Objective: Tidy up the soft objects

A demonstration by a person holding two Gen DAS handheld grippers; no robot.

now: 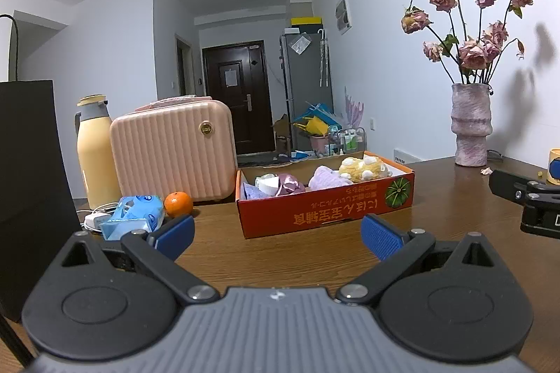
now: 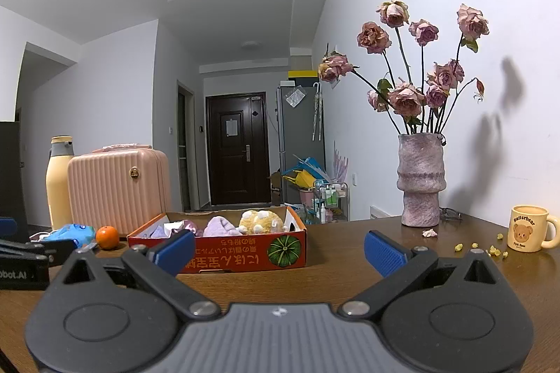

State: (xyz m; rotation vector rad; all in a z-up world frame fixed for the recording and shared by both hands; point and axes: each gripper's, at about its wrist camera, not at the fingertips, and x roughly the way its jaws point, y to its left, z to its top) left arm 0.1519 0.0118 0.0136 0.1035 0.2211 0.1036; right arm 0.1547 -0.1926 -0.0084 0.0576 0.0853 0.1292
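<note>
left view: left hand-held gripper [image 1: 276,234] spread wide, empty, low over the worktop [image 1: 437,198]; soft toys [image 1: 360,168] sit in the orange box [image 1: 325,212] ahead. right view: right hand-held gripper [image 2: 278,248] spread too; best to approach over the box's near wall.

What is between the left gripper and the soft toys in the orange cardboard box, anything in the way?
Only the box's own front wall. The left gripper is open above bare table, facing the orange box. The yellow plush and the purple soft items sit behind that wall, so the approach would probably come over the top.
</note>
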